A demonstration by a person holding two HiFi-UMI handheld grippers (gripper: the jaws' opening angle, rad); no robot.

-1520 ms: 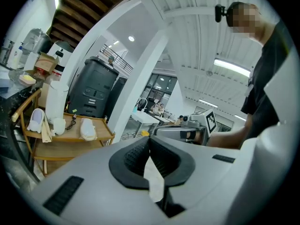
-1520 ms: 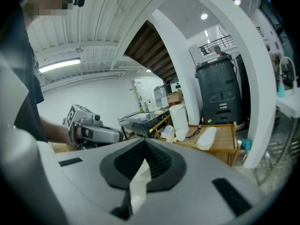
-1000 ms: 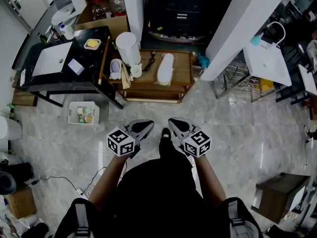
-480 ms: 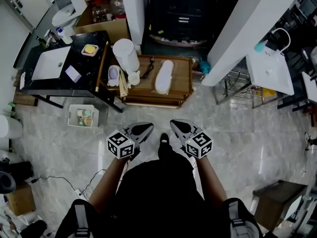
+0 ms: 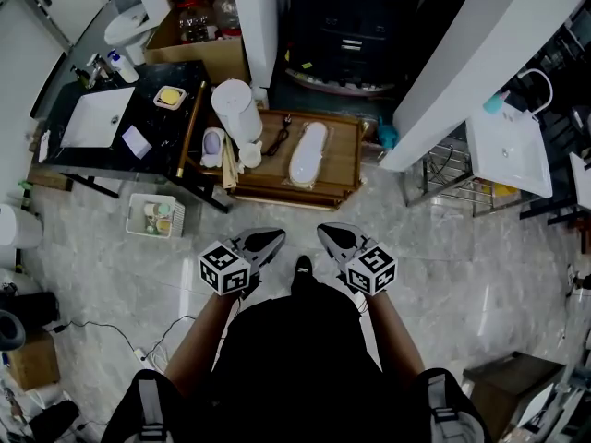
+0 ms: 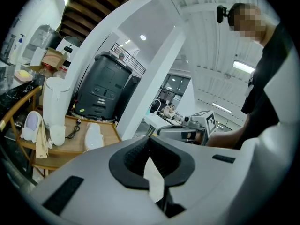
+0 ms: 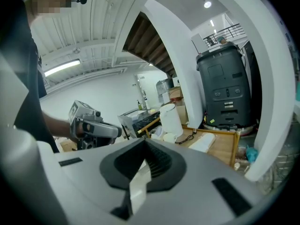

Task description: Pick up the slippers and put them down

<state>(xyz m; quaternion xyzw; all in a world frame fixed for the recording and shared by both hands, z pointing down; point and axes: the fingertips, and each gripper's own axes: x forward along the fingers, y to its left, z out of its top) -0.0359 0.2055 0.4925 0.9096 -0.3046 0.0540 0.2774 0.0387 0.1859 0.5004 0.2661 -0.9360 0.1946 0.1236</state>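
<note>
Marble floor [image 5: 462, 247], grey-veined.
Black table [image 5: 157, 127] at 10 o'clock from the person, with a white basin [image 5: 92, 118] set in its top.
Low wooden platform [image 5: 337, 169] at 12 o'clock, butted against the table's right end.
White cylindrical container [image 5: 235, 109] upright at the platform's 10 o'clock corner. A dark cable [image 5: 275, 138] lies just beside it.

Slipper [image 5: 307, 152]: white, long oval outline, lying flat near the platform's middle, long axis 12 to 6 o'clock. Strap detail too small to read. Same slipper [image 6: 93, 136] shows pale and flat in the left gripper view.
Second pale piece with a lilac face [image 5: 213, 143] sits at the platform's 9 o'clock edge. Slipper-shaped, not certain.

Left gripper [image 5: 274, 235] and right gripper [image 5: 325, 233]: side by side at 6 o'clock of the platform, well apart from the slipper, tips toward 12 o'clock.
Left gripper view: jaws together, nothing between them. Right gripper view: same, closed and empty.
Small white basket [image 5: 138, 220] on the floor at 10 o'clock of the left gripper.
</note>
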